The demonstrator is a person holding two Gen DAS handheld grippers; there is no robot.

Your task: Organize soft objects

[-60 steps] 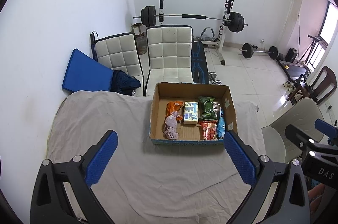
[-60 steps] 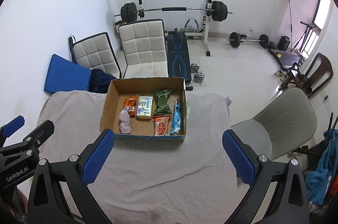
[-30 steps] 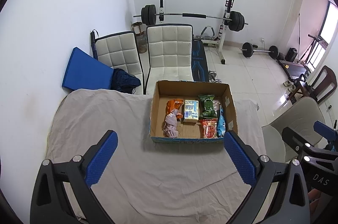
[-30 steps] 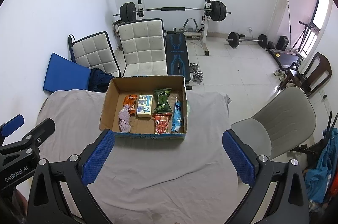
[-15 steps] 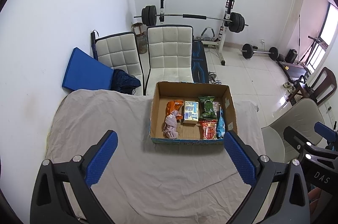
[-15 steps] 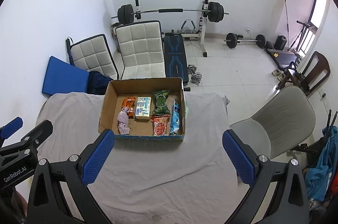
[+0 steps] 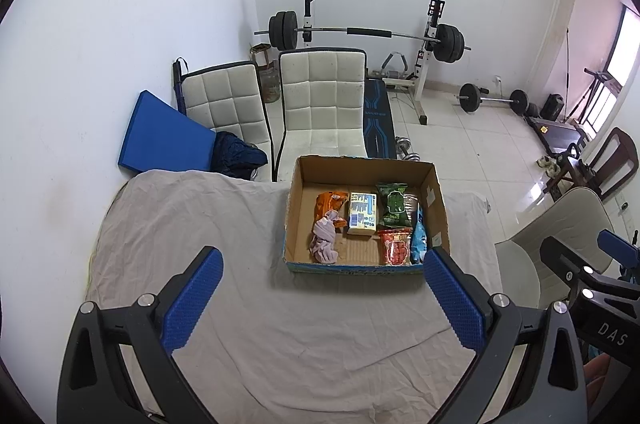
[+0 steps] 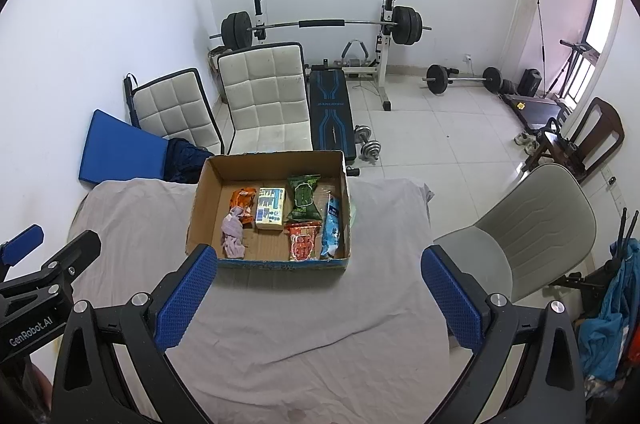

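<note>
On the cloth-covered table (image 7: 200, 224) | cardboard box (image 7: 436, 200) sitting, holding snack packets and a pink cloth (image 7: 324, 244) | left gripper (image 7: 320, 294) hovering, jaws spread, empty | right gripper (image 8: 316, 294) likewise.

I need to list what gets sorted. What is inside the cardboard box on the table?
Inside the cardboard box: a pink cloth lying partly over an orange packet, a blue-and-white pack, green packet, red packet and blue packet. Anything beneath them is hidden.
</note>
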